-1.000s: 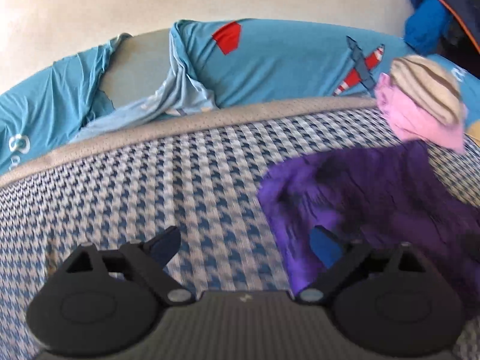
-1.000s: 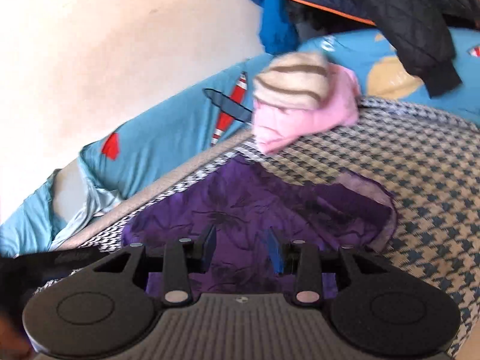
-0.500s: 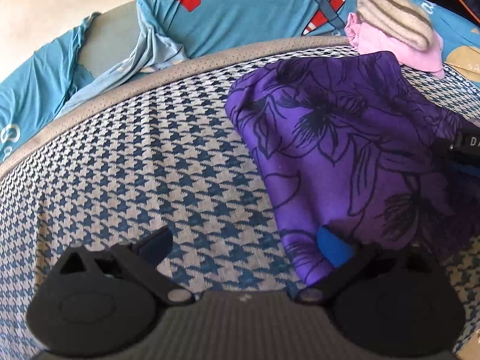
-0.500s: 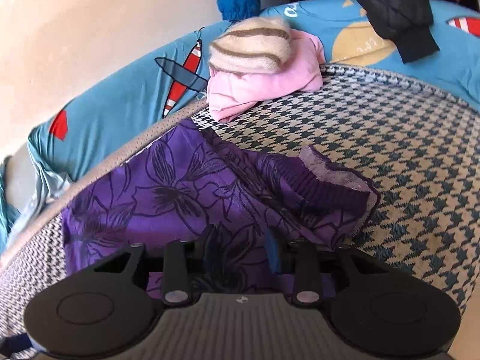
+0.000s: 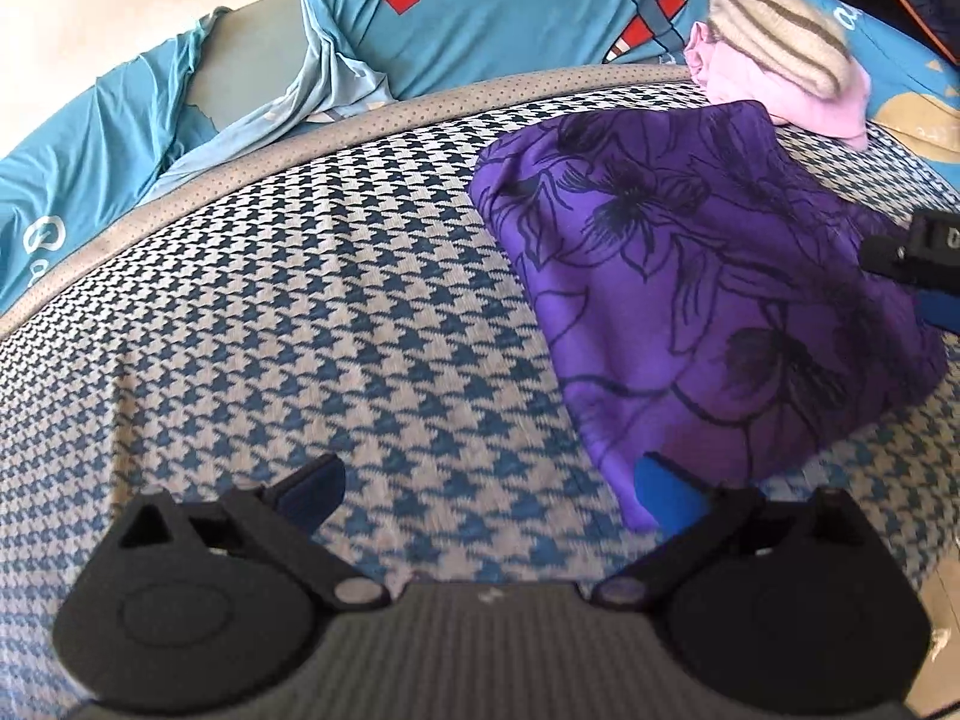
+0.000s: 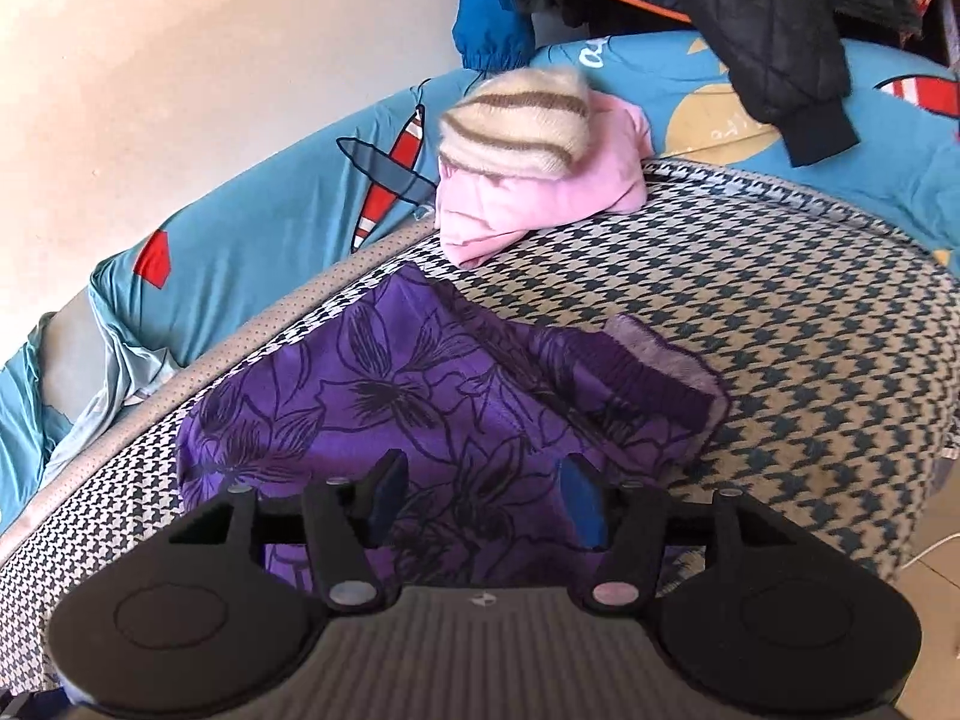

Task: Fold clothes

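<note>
A purple flower-print garment (image 5: pixel 690 276) lies folded on the houndstooth surface (image 5: pixel 300 300). My left gripper (image 5: pixel 489 477) stands wide open just above the surface, its right fingertip (image 5: pixel 660 480) over the garment's near corner and nothing pinched. The right wrist view shows the same garment (image 6: pixel 420 396) with its ribbed cuff at the right. My right gripper (image 6: pixel 483 492) hovers over its near part; the jaws are opening and the pads stand clear of the cloth beneath them. That gripper also pokes in at the left wrist view's right edge (image 5: pixel 924 276).
A pink garment (image 6: pixel 540 204) with a cream striped knit (image 6: pixel 516 120) on it sits at the surface's far edge. Behind runs a blue aeroplane-print sheet (image 5: pixel 510 18). A dark quilted jacket (image 6: pixel 768 12) and a blue jacket (image 6: pixel 486 30) hang at the back right.
The purple garment went from blurred and bunched near the left gripper to lying flat. The right gripper's jaws have spread wider. The left gripper has shifted back along the near edge.
</note>
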`<action>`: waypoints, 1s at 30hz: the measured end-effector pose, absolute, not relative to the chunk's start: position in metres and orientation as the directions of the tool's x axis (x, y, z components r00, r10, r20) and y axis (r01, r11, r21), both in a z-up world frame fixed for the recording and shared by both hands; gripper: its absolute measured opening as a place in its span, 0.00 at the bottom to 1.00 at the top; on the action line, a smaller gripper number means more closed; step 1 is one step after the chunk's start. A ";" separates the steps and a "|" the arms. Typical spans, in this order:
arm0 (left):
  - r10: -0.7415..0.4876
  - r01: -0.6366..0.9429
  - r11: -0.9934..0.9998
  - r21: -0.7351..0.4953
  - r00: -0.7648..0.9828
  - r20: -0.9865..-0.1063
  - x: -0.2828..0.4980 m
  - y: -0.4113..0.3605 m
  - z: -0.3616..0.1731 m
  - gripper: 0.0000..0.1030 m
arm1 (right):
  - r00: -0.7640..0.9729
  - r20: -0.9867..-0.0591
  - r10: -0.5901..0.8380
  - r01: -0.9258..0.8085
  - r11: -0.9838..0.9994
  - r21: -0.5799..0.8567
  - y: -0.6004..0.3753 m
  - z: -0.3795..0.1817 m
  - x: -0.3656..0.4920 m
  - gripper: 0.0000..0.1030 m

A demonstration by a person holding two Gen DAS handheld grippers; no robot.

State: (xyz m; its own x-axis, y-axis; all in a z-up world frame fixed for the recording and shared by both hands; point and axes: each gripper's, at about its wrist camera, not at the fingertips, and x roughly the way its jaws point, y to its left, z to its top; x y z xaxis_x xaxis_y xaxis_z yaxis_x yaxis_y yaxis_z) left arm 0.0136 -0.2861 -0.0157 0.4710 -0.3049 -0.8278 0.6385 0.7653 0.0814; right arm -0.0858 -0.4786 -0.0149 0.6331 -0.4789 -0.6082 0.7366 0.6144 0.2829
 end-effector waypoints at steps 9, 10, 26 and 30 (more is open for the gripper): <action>-0.322 0.646 0.761 0.061 0.457 -0.829 -0.011 -0.263 -0.003 1.00 | 0.589 -0.648 -0.483 0.756 0.614 0.229 -0.465 -0.003 -0.096 0.68; -0.325 0.646 0.761 0.056 0.455 -0.829 -0.013 -0.261 -0.002 1.00 | 0.584 -0.656 -0.478 0.757 0.613 0.227 -0.463 -0.003 -0.097 0.70; -0.347 0.657 0.753 0.036 0.443 -0.827 -0.032 -0.237 0.010 1.00 | 0.538 -0.703 -0.466 0.762 0.624 0.170 -0.432 0.001 -0.118 0.79; -0.340 0.657 0.753 0.041 0.442 -0.830 -0.035 -0.233 0.010 1.00 | 0.530 -0.708 -0.467 0.758 0.636 0.148 -0.424 0.002 -0.118 0.79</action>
